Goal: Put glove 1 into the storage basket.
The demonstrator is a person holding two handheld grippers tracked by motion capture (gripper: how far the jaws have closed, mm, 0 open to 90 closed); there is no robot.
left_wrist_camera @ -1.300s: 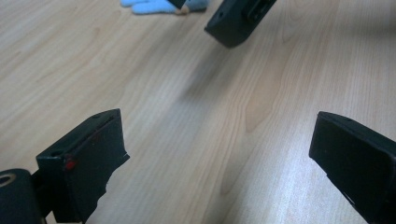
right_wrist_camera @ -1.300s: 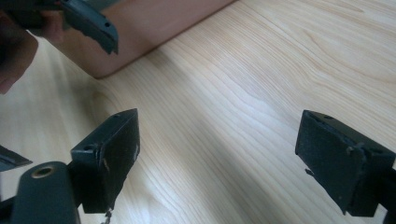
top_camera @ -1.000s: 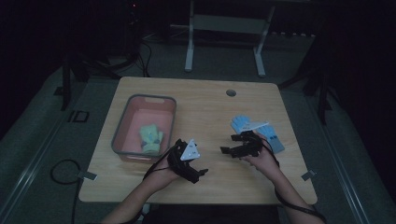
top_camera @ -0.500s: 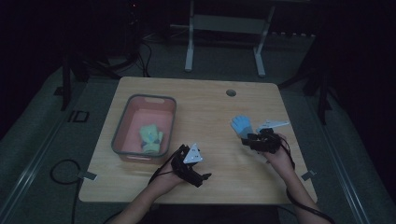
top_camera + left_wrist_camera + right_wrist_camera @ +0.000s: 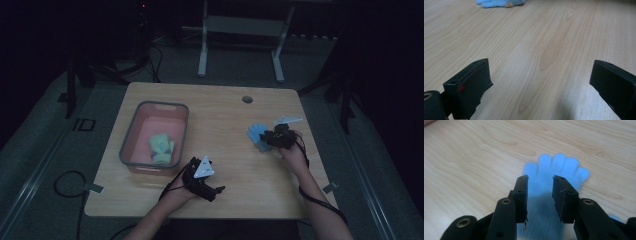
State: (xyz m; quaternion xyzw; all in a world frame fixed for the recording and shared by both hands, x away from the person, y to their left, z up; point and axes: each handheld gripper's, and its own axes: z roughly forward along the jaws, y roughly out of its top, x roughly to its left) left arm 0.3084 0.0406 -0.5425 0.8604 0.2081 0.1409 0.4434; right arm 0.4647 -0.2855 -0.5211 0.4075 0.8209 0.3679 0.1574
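Note:
A light blue glove (image 5: pixel 256 133) lies flat on the wooden table (image 5: pixel 230 115) at the right, fingers spread away from my right gripper (image 5: pixel 540 186). The right gripper's jaws have just been closing and now stand narrowly apart over the glove's palm (image 5: pixel 541 182); fabric lies between them and I see no pad pressing on it. My left gripper (image 5: pixel 214 190) rests low near the table's front edge. Its jaws are wide open over bare wood (image 5: pixel 541 75), with the blue glove (image 5: pixel 499 3) far ahead.
A pink bin with a grey rim (image 5: pixel 131 135) stands at the left and holds a pale green glove (image 5: pixel 161 147). A round cable hole (image 5: pixel 247 99) sits near the table's far edge. A metal stand (image 5: pixel 240 30) is on the floor beyond.
The right gripper has moved right and onto the blue glove, and its jaws have narrowed around it. The left gripper has sunk slightly toward the table.

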